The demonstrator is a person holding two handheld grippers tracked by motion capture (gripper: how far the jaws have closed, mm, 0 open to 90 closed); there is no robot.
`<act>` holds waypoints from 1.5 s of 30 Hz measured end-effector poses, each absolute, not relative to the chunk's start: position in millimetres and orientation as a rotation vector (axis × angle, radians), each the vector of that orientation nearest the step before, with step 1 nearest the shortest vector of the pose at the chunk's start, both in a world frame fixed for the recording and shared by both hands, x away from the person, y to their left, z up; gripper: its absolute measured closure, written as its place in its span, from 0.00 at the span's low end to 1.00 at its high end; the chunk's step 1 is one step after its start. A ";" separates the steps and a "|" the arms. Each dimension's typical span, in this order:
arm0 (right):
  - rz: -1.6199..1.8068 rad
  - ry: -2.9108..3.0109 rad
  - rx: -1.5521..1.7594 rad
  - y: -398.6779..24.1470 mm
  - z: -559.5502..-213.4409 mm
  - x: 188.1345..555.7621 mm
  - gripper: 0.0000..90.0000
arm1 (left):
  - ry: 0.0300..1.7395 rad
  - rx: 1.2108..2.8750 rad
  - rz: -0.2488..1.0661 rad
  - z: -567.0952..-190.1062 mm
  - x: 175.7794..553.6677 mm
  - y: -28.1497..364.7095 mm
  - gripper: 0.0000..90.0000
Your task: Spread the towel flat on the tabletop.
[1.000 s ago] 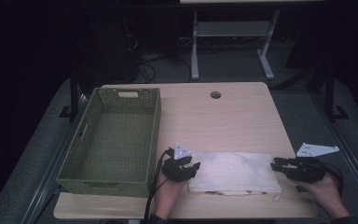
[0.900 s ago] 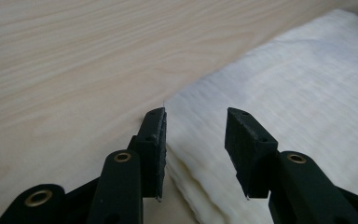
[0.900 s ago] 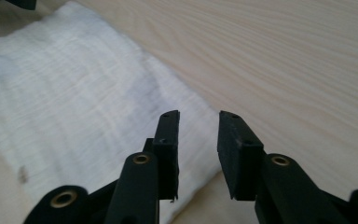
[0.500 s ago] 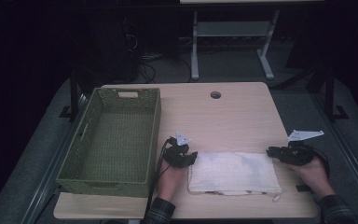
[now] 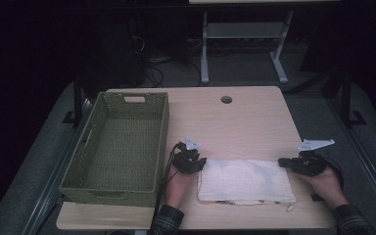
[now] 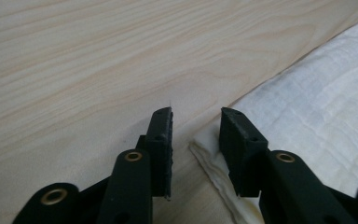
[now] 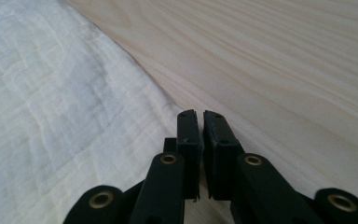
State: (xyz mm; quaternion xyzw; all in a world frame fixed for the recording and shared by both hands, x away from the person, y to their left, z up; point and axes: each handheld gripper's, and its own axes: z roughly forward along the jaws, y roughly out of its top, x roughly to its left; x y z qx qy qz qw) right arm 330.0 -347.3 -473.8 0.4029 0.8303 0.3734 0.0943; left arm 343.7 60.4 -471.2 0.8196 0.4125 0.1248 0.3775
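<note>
A white folded cloth (image 5: 245,178) lies flat near the table's front edge. My left gripper (image 5: 201,163) sits low at the cloth's far left corner. In the left gripper view its jaws (image 6: 196,116) stand apart and have just been closing, with the cloth (image 6: 317,107) corner lying between them, untouched by the left pad. My right gripper (image 5: 283,163) rests at the cloth's far right corner. Its jaws (image 7: 196,114) have closed to a thin slit right over the cloth (image 7: 51,116) edge. Whether fabric is pinched in them, I cannot tell.
A green woven basket (image 5: 161,142) stands empty on the left of the wooden table (image 5: 235,122), close to my left hand. A round cable hole (image 5: 226,99) sits near the far edge. Dark floor and a desk frame lie beyond.
Both hands have slid a little away from the front edge, to the cloth's far corners, and sunk toward the table. The right one also came slightly inward. The cloth lies as before.
</note>
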 end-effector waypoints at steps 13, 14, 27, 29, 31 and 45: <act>1.116 2.384 1.168 -350.7 -461.3 337.7 0.96 | 1.002 2.054 0.289 -461.6 355.4 62.6 0.95; 1.117 2.374 1.165 -351.1 -459.9 339.3 0.96 | 0.997 2.056 0.295 -459.0 357.2 62.0 0.95; 1.181 2.280 1.150 -352.1 -447.1 371.5 0.96 | 1.017 1.983 0.410 -434.7 380.2 66.7 0.95; 1.203 2.260 1.147 -351.5 -442.0 377.1 0.96 | 1.012 1.984 0.428 -431.8 379.8 65.6 0.95; 1.206 2.258 1.147 -351.4 -440.8 376.7 0.96 | 1.009 1.991 0.432 -432.0 378.2 65.3 0.95; 1.203 2.320 1.107 -352.7 -442.9 345.0 0.96 | 0.994 1.973 0.431 -433.7 352.2 69.4 0.95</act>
